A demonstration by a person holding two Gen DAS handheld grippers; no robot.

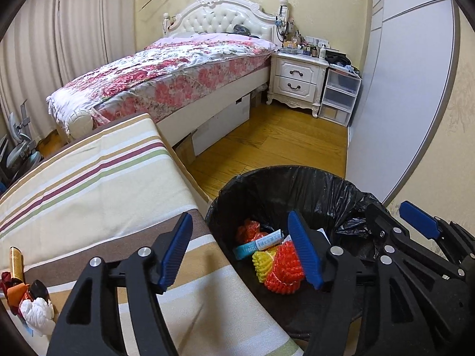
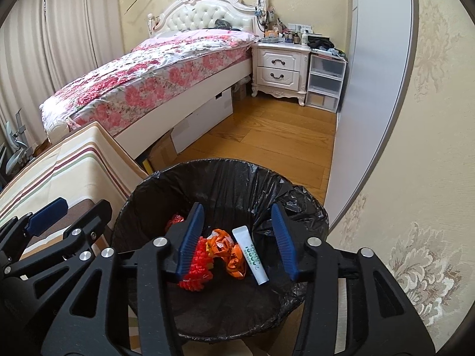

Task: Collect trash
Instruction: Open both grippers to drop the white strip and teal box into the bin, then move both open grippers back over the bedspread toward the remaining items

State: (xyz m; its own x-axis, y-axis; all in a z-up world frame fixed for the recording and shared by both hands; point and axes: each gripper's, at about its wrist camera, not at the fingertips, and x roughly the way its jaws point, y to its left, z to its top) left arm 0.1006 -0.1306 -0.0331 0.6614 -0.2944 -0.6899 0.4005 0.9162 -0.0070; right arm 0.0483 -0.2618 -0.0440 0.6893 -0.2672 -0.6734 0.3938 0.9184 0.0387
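A: Item one, the container. What do we list?

B: We list a round trash bin lined with a crinkled black plastic bag, standing on the wooden floor just beside the striped cloth-covered surface.

A: And the trash in it?

B: We count a red foam fruit net, a crumpled orange wrapper, and a white tube with teal print, all lying at the bottom of the bag. From the left wrist view we also see a yellow foam net touching the red one.

A: Our claws?

B: We hold the left gripper with jaws spread, nothing between the pads, straddling the bin's near rim. The right gripper hangs over the bin mouth, jaws likewise spread, pinching nothing; the trash lies below them.

A: Remaining stock?

B: On the striped surface, lower left, a gold tube and a white figurine.
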